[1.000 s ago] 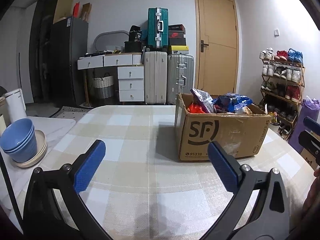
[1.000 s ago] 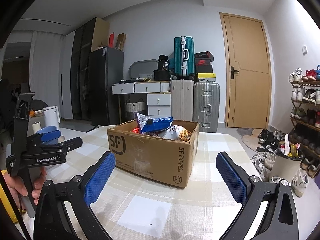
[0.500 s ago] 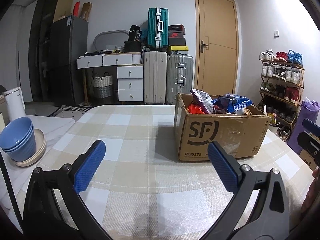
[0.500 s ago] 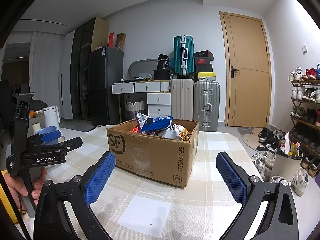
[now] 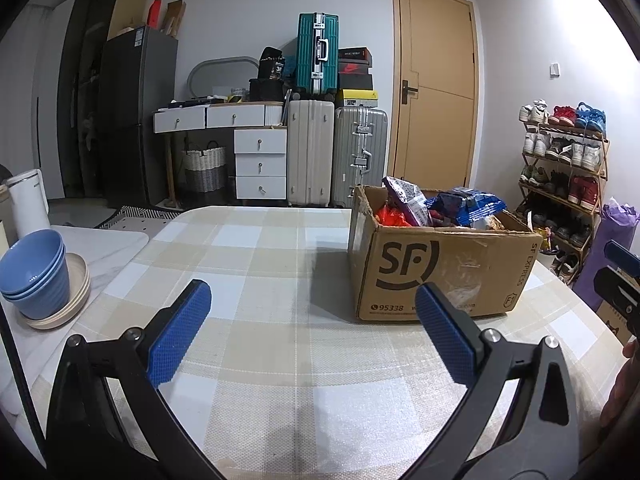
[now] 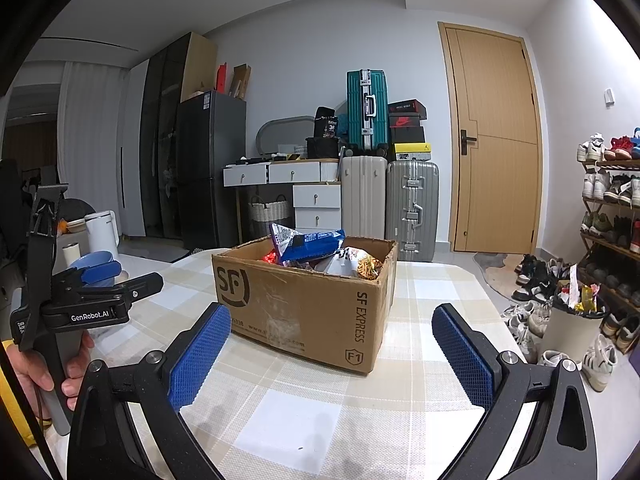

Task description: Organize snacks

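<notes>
Nearest us, our left gripper [image 5: 312, 320] and right gripper [image 6: 330, 344] hang low over the checked table [image 5: 280, 360], each with its 2 blue pads spread wide and nothing between them.

Beyond them stands the cardboard box [image 6: 320, 300], well apart from both pairs of pads and toward the table's right side as the left wrist camera sees it. The snacks [image 6: 312, 242] are all in it: a blue packet [image 5: 466, 204], a purple-patterned bag [image 5: 404, 198], something red [image 5: 390, 216] and a noodle-print packet [image 6: 364, 264], heaped loosely above the rim. The cloth around the box holds no packet, which fits snacks just gathered in as well as snacks waiting to be sorted out.

The risks, as we judge them: the packets are slick and puffy, so a pinch on a corner could slip or crush the contents. Pulling 1 from the heap could drag its neighbours over the rim. The box looks light and may slide on the cloth if pushed. Farther left, the stacked blue bowls [image 5: 34, 272] sit near the edge, within reach of a careless left swing.
</notes>
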Tool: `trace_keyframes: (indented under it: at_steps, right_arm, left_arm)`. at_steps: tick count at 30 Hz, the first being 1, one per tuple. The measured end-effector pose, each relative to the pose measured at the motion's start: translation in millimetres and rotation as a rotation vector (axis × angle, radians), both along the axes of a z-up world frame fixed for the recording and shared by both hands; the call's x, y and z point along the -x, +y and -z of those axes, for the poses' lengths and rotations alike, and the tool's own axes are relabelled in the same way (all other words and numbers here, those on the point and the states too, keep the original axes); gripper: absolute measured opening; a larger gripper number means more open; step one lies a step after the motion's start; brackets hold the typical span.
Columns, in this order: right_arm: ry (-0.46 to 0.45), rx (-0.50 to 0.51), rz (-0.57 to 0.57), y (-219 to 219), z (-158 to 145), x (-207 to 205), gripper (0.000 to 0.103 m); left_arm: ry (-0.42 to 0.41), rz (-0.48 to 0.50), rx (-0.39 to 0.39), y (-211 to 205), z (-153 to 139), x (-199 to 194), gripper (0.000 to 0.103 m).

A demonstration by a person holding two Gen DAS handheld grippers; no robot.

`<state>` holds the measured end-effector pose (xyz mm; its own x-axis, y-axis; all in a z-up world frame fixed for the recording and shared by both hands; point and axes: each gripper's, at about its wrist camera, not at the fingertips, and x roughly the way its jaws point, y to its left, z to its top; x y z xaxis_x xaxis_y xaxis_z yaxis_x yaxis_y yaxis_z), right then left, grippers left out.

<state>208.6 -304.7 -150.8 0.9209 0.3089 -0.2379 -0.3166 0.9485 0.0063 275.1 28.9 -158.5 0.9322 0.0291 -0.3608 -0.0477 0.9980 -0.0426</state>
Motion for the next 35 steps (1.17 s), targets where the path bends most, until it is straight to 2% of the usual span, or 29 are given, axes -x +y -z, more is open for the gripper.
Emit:
trace_keyframes:
  at_steps: [23, 33, 35]
  right_arm:
    - [0.0, 0.0, 0.001, -1.0, -0.5, -0.2, 0.103]
    - [0.001, 0.0, 0.001, -1.4, -1.0, -0.3, 0.103]
    - [0.002, 0.0, 0.0, -1.7, -1.0, -0.6, 0.103]
  left_arm:
    - [-0.004, 0.003, -0.008, -1.7, 2.3, -0.7, 0.102]
    - [-0.006, -0.024, 0.021, 5.1, 2.6, 0.5, 0.102]
    - [-0.006, -0.002, 0.038, 7.6, 2.9, 0.9, 0.102]
